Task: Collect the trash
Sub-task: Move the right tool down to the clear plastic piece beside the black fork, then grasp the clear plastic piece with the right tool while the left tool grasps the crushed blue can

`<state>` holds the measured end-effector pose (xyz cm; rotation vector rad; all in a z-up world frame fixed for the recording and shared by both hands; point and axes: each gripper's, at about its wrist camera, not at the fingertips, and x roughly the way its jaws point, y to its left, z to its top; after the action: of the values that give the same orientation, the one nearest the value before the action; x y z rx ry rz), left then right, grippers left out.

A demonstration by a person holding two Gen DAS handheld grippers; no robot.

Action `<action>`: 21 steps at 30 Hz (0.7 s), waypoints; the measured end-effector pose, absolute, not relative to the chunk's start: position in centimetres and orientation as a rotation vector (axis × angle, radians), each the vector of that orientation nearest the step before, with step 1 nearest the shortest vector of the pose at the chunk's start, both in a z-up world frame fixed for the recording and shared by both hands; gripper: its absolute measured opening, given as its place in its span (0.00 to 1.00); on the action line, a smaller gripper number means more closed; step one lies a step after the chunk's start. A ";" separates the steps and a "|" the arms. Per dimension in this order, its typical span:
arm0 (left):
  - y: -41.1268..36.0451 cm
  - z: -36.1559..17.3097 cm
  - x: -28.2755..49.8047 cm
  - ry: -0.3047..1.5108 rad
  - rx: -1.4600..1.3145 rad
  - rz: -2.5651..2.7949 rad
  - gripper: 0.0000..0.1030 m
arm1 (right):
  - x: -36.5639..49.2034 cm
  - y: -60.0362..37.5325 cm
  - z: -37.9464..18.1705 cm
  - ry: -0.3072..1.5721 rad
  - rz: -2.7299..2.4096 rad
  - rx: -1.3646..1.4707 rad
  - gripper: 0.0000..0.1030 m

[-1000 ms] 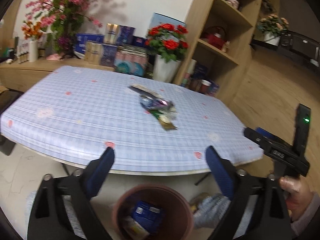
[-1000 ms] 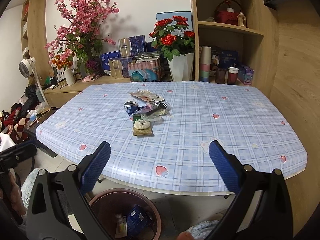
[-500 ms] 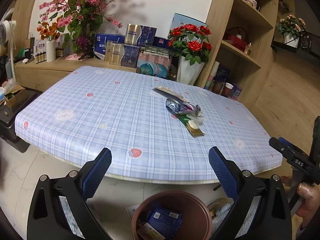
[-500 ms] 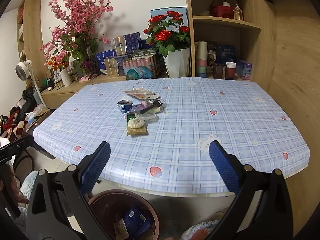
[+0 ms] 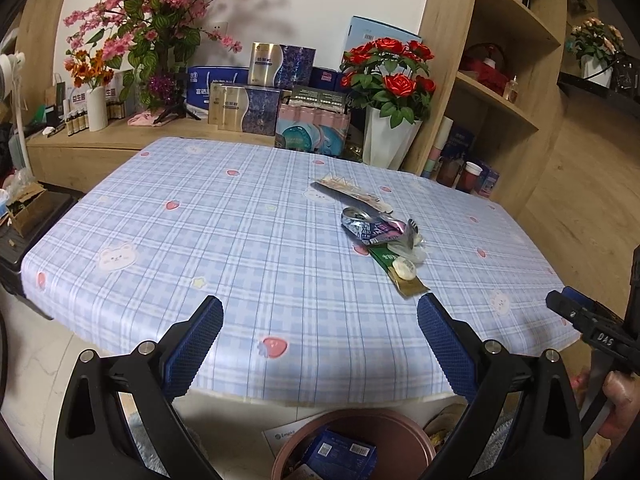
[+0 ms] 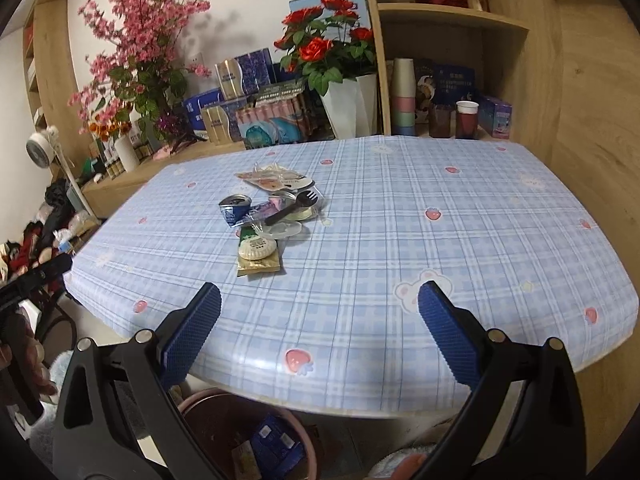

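A pile of trash lies on the blue checked table: a crushed can, a black plastic fork, wrappers, a round white soap on a gold packet. A brown bin holding a blue box stands on the floor under the table's near edge; it also shows in the right wrist view. My left gripper is open and empty above the near edge. My right gripper is open and empty, short of the pile.
Flower vases, boxes and cups stand behind the table on a low shelf and a wooden shelving unit. Clutter lies on the floor at the left. The right gripper shows in the left wrist view.
Both grippers have risen and moved forward toward the table, so the bin has dropped lower in view. The left view has swung to face the table more squarely. Both stay open.
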<state>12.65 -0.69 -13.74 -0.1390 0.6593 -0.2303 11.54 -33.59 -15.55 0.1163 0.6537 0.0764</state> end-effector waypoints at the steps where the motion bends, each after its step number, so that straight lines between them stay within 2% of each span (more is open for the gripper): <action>1: -0.7 -13.9 13.1 0.660 -0.139 -0.238 0.92 | 12.6 -33.4 -15.8 0.665 0.072 0.092 0.94; 7: -1.4 -14.7 17.2 0.677 -0.110 -0.244 0.92 | 19.1 -33.7 -17.3 0.693 0.130 0.187 0.94; 8: -1.4 -14.8 17.9 0.679 -0.110 -0.244 0.92 | 20.7 -33.6 -17.7 0.702 0.137 0.209 0.92; 9: -1.4 -15.0 18.8 0.682 -0.112 -0.242 0.92 | 21.9 -33.6 -18.0 0.711 0.146 0.227 0.87; 10: -1.3 -15.1 19.6 0.684 -0.115 -0.242 0.90 | 23.8 -33.4 -18.6 0.731 0.166 0.258 0.74; 14: -1.2 -15.7 22.3 0.690 -0.130 -0.253 0.85 | 29.7 -31.9 -21.3 0.827 0.229 0.354 0.56; 21: -1.2 -18.0 25.1 0.742 -0.162 -0.269 0.77 | 34.1 -30.4 -23.2 0.870 0.186 0.431 0.56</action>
<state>25.09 -1.21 -18.01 -0.1622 0.7423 -0.2688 34.13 -30.42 -23.24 0.4306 0.8701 0.1861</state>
